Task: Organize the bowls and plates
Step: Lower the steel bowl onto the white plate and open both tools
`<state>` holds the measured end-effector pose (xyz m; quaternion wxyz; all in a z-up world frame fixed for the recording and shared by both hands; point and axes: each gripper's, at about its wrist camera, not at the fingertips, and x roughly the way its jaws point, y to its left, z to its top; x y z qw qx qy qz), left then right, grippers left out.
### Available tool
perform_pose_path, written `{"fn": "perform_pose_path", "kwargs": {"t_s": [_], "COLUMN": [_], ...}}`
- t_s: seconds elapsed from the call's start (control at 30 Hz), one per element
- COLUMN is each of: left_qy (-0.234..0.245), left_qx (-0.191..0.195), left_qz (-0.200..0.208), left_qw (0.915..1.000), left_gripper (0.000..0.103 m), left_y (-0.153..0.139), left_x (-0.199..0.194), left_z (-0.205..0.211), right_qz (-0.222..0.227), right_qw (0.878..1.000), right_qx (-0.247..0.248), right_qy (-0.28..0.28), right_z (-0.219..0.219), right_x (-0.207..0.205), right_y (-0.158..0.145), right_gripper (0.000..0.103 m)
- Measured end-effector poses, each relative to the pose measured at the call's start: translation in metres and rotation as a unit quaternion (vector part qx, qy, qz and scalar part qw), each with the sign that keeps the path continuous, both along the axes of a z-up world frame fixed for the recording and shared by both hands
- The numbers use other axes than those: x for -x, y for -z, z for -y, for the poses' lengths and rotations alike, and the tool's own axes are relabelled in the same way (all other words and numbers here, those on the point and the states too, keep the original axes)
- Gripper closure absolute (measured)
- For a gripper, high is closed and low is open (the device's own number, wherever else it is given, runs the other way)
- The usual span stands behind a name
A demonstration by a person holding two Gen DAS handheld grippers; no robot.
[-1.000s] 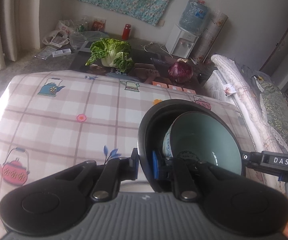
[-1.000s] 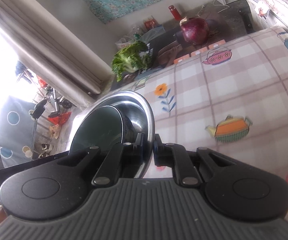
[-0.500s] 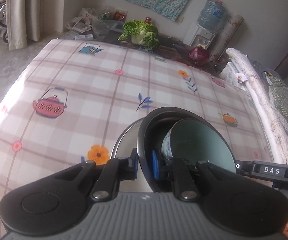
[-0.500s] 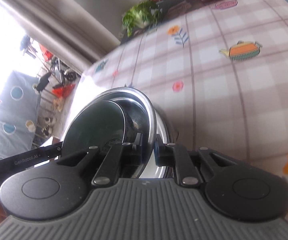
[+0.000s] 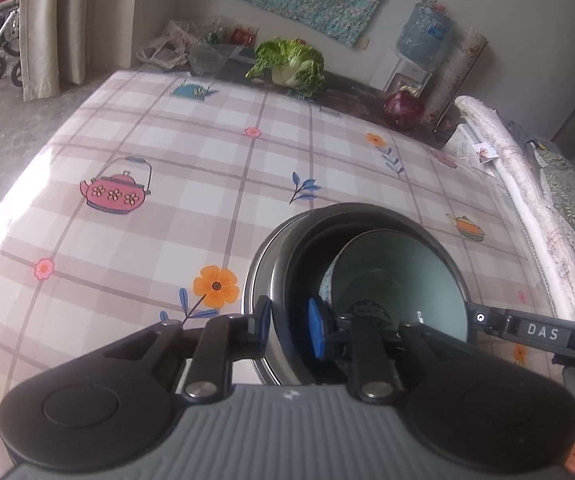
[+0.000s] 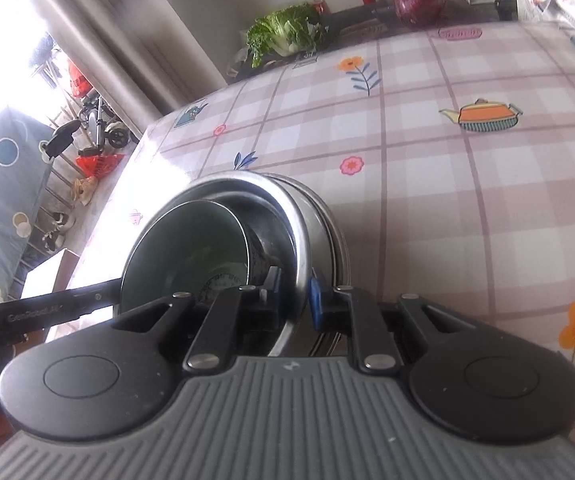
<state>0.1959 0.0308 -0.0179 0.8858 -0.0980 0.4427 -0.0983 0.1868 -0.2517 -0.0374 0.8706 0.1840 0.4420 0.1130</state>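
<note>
Two grippers straddle opposite rims of a shiny round steel bowl (image 5: pixel 283 280) that nests a pale green glazed ceramic bowl (image 5: pixel 399 280). The left gripper (image 5: pixel 289 326) and right gripper (image 6: pixel 293 294) have just been opening, blue pads off the rim between them. Only the right view shows a stacked steel plate (image 6: pixel 337 248) beneath, on the checked glossy tablecloth (image 5: pixel 207 168). Both point steeply downward.
</note>
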Motion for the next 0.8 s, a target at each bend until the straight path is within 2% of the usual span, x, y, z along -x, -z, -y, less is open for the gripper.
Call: {"fn": "perform_pose_path", "kwargs": {"t_s": [0.03, 0.1, 0.13, 0.27, 0.37, 0.47, 0.53, 0.6, 0.63, 0.73, 0.77, 0.8], "left_qy": [0.001, 0.002, 0.002, 0.001, 0.01, 0.021, 0.022, 0.02, 0.02, 0.01, 0.009, 0.008], "left_qx": [-0.006, -0.018, -0.022, -0.074, -0.101, -0.112, -0.096, -0.073, -0.068, -0.071, -0.077, -0.085], "left_qz": [0.013, 0.037, 0.049, 0.107, 0.133, 0.142, 0.135, 0.13, 0.13, 0.139, 0.139, 0.14], "left_qw": [0.9999, 0.9992, 0.9986, 0.9915, 0.986, 0.9833, 0.986, 0.9886, 0.989, 0.9877, 0.9872, 0.9865], "left_gripper": [0.077, 0.06, 0.056, 0.035, 0.017, 0.013, 0.011, 0.001, 0.0, 0.0, 0.0, 0.0], "left_y": [-0.004, -0.013, -0.016, -0.026, -0.027, -0.023, -0.02, -0.019, -0.019, -0.019, -0.018, -0.018], "left_x": [0.006, 0.018, 0.025, 0.054, 0.075, 0.095, 0.106, 0.117, 0.122, 0.136, 0.139, 0.141], "left_z": [0.0, 0.001, 0.001, 0.008, 0.015, 0.025, 0.029, 0.031, 0.033, 0.039, 0.042, 0.045], "right_qz": [0.002, 0.006, 0.01, 0.035, 0.054, 0.075, 0.087, 0.094, 0.097, 0.099, 0.104, 0.11], "right_qw": [1.0, 1.0, 1.0, 0.999, 0.998, 0.996, 0.995, 0.994, 0.993, 0.991, 0.99, 0.989], "right_qx": [0.003, 0.005, 0.005, 0.006, -0.004, 0.008, 0.023, 0.041, 0.05, 0.076, 0.082, 0.086], "right_qy": [0.002, 0.008, 0.012, 0.026, 0.032, 0.04, 0.04, 0.038, 0.037, 0.037, 0.039, 0.042], "right_z": [0.0, 0.002, 0.004, 0.013, 0.02, 0.022, 0.019, 0.015, 0.013, 0.009, 0.008, 0.007], "right_x": [0.002, 0.006, 0.009, 0.032, 0.055, 0.084, 0.103, 0.121, 0.13, 0.152, 0.161, 0.168], "right_y": [-0.002, -0.006, -0.008, -0.019, -0.026, -0.034, -0.037, -0.039, -0.04, -0.042, -0.043, -0.044], "right_gripper": [0.086, 0.082, 0.079, 0.052, 0.043, 0.024, 0.02, 0.018, 0.017, 0.01, 0.004, 0.001]}}
